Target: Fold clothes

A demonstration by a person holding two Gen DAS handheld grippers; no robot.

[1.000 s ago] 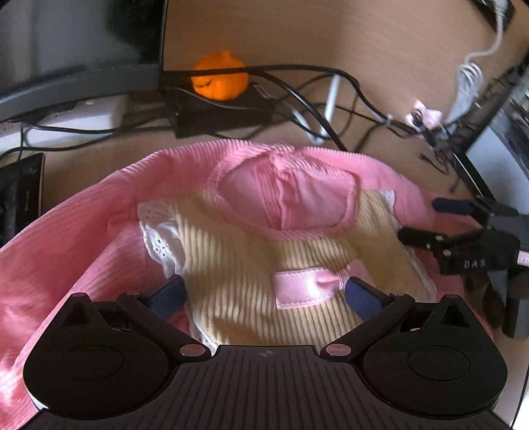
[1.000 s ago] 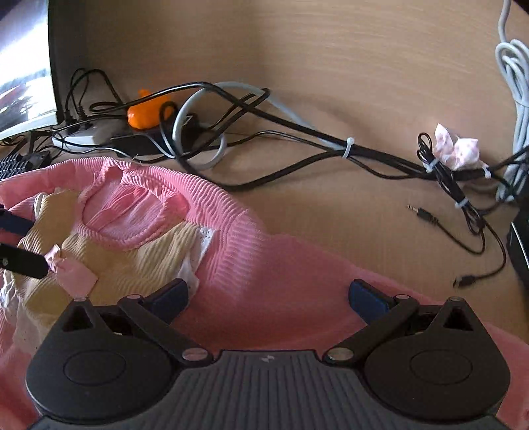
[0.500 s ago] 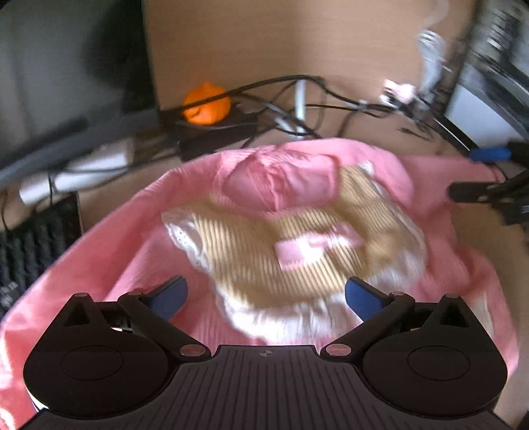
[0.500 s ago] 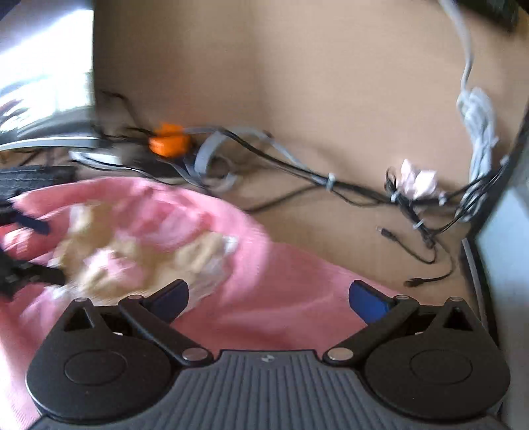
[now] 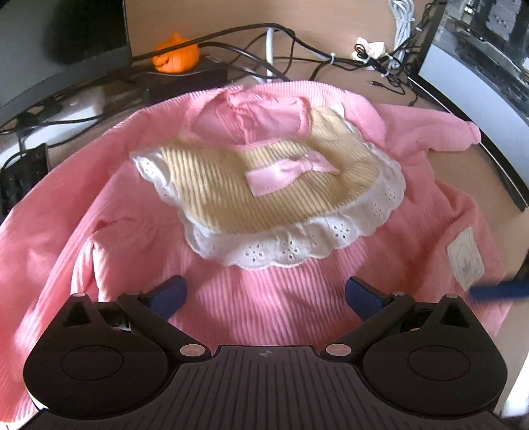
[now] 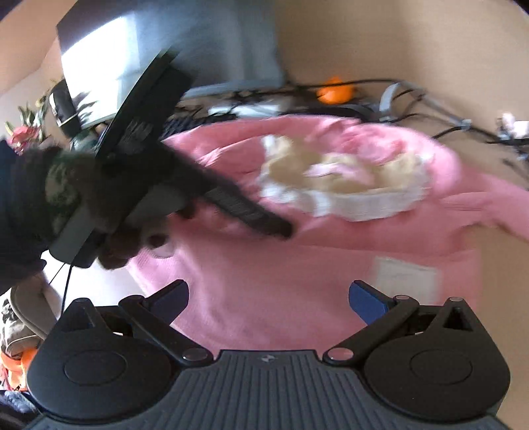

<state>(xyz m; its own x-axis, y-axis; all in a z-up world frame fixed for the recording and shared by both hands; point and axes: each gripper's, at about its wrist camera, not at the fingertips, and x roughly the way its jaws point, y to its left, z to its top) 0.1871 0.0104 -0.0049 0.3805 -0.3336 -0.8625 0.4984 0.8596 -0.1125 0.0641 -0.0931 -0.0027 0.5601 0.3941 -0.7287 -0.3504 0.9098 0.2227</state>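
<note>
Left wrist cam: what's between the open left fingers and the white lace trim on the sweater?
Only ribbed pink sweater fabric. In the left wrist view nothing else lies between the left gripper and the lace trim; both jaws stand wide apart.

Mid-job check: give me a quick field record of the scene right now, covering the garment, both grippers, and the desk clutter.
garment: pink ribbed top spread on the desk, front up
trim: beige yoke, white lace ruffle, pink bow
label: pale patch near hem
left gripper: open, over lower body, holding nothing
right gripper: open, over hem, view blurred
clutter: cables, orange object, monitor behind
</note>
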